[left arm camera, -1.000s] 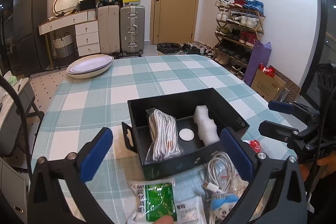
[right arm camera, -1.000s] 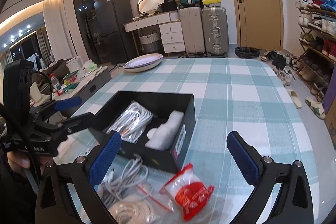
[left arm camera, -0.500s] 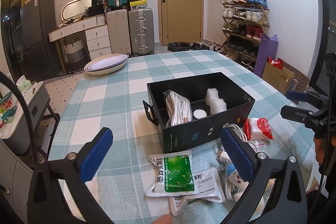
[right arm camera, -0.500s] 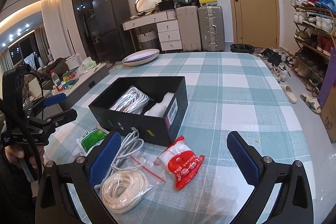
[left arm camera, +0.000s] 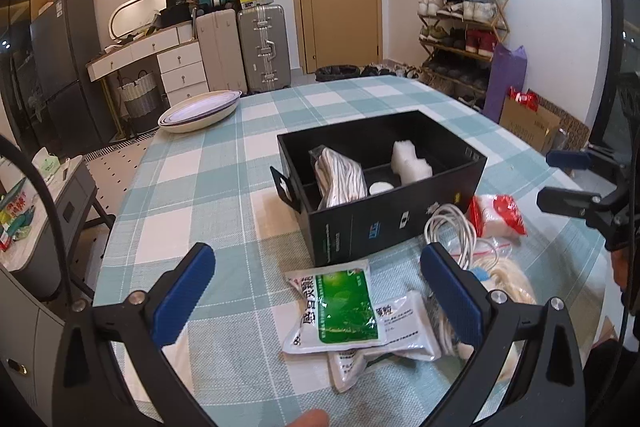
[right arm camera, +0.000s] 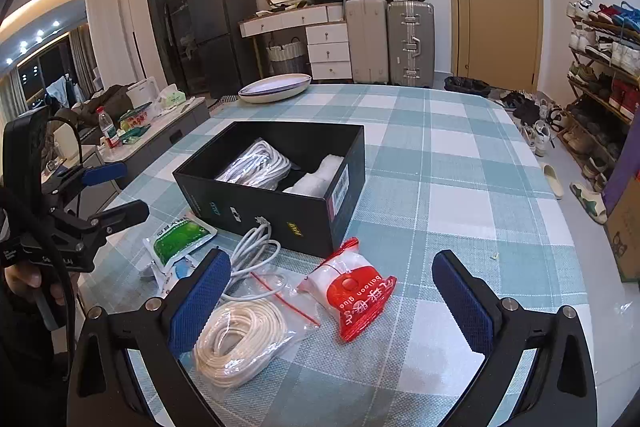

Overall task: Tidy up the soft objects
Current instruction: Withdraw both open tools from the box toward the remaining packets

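Observation:
A black box (left arm camera: 400, 223) (right arm camera: 256, 211) on the checked table holds a bagged white cable (left arm camera: 340, 177) (right arm camera: 256, 167) and a white foam piece (left arm camera: 410, 161) (right arm camera: 320, 179). In front of it lie a green-and-white packet (left arm camera: 338, 311) (right arm camera: 178, 239), a white packet (left arm camera: 400, 323), a loose white cable (right arm camera: 256, 255), a bagged cream cord (right arm camera: 240, 339) and a red-and-white pouch (left arm camera: 498, 215) (right arm camera: 352, 291). My left gripper (left arm camera: 316, 291) (right arm camera: 112, 195) is open and empty above the packets. My right gripper (right arm camera: 332, 303) (left arm camera: 560, 179) is open and empty above the pouch.
A stack of white plates (left arm camera: 200, 111) (right arm camera: 276, 89) sits at the table's far left edge. A side cabinet (right arm camera: 132, 139) with bottles stands left of the table. Suitcases, a dresser and a shoe rack (left arm camera: 460, 27) line the walls.
Both grippers have drawn back from the box toward the table's near edge. The loose packets, cords and pouch have come into full view. Nothing was picked up.

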`<state>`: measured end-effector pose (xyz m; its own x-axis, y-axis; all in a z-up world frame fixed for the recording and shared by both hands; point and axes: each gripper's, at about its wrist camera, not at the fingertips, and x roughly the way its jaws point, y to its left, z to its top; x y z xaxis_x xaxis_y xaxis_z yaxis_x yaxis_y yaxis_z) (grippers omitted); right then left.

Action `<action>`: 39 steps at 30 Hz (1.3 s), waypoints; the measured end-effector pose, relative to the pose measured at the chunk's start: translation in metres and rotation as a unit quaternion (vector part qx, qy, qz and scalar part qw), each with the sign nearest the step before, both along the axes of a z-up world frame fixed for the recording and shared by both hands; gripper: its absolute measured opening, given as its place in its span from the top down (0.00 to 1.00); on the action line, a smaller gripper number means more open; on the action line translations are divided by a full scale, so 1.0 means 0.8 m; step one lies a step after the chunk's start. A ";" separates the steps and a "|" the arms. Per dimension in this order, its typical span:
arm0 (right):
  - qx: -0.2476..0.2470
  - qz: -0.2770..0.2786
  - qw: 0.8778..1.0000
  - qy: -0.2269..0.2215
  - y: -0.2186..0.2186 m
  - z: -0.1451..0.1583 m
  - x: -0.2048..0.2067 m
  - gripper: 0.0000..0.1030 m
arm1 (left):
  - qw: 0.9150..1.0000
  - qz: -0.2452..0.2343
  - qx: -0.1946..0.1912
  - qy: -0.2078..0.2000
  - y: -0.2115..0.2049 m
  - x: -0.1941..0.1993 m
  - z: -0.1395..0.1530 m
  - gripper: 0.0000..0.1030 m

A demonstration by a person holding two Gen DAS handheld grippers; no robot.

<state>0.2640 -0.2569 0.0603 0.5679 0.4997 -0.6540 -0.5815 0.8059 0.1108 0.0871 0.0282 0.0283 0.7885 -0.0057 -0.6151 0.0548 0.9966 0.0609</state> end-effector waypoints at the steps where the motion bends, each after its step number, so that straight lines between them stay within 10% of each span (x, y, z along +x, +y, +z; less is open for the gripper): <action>1: -0.001 0.000 1.000 0.001 -0.001 -0.001 0.000 0.00 | 1.000 0.000 0.002 0.003 0.000 0.000 -0.001 0.00; 39: -0.018 -0.033 0.997 0.060 -0.006 -0.041 0.028 0.01 | 0.991 0.028 -0.028 0.127 0.014 0.035 -0.072 0.00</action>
